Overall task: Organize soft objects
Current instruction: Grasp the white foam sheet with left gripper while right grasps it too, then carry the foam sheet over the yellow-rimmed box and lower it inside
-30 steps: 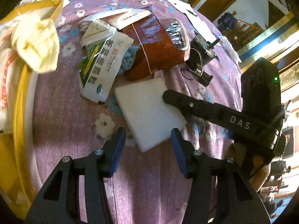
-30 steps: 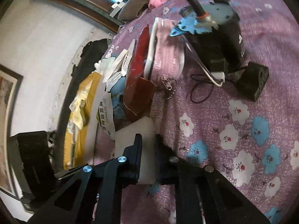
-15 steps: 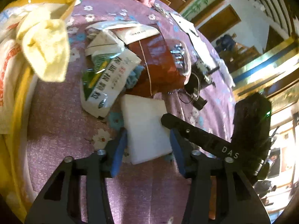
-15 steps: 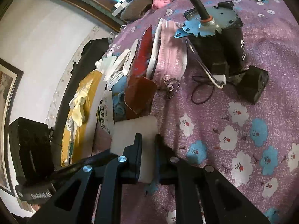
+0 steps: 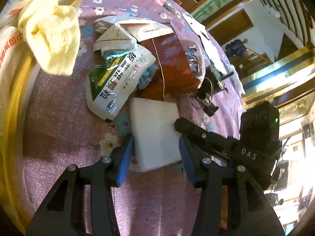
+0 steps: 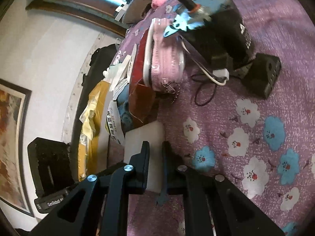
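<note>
White rectangular foam slab (image 5: 155, 135) lies flat on the purple flowered desk cloth (image 5: 63, 129), just in front of the glossy brown-red pouch (image 5: 171, 68) and beside the green-and-white printed sachet (image 5: 118, 78).

Change over the last second: your left gripper (image 5: 155, 153) has moved in from short of the slab to straddling its near end. Blue pads sit on either side and the jaws stand open, no squeeze that I can see. Your right gripper (image 6: 155, 157) is clamped thin on the slab's right edge, same as a second ago. So you're at the handover/regrasp point, I'd say: slab pinned but not lifted.

Containers: yellow cardboard box (image 5: 11, 102) at far left holds a pale yellow fluffy cloth (image 5: 53, 35) draped over its rim and a white bag with red print (image 5: 9, 45).
</note>
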